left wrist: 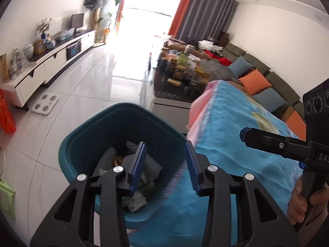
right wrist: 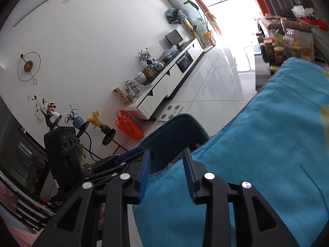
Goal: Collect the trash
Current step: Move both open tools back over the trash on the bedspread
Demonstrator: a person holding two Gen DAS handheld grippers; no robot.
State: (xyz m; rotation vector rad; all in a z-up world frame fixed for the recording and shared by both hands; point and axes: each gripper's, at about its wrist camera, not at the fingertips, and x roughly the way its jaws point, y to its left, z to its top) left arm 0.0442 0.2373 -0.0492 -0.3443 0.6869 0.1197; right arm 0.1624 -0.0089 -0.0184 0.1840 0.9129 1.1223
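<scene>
A teal trash bin (left wrist: pixel 86 138) stands on the floor beside a table with a blue cloth (left wrist: pixel 236 127). It holds crumpled paper and wrappers (left wrist: pixel 135 199). My left gripper (left wrist: pixel 166 160) is open and empty above the bin's right rim. My right gripper (right wrist: pixel 166 164) is open and empty over the cloth's edge, with the bin (right wrist: pixel 174 131) just ahead. The right gripper also shows at the right of the left wrist view (left wrist: pixel 273 142). The left gripper shows at the left of the right wrist view (right wrist: pixel 125 158).
White tile floor (left wrist: pixel 98 78) stretches ahead. A white TV cabinet (left wrist: pixel 51 61) lines the left wall, with a scale (left wrist: pixel 45 104) and an orange bag (left wrist: pixel 6 113) near it. A low table of jars (left wrist: pixel 181 76) and a sofa with cushions (left wrist: pixel 267 82) lie beyond.
</scene>
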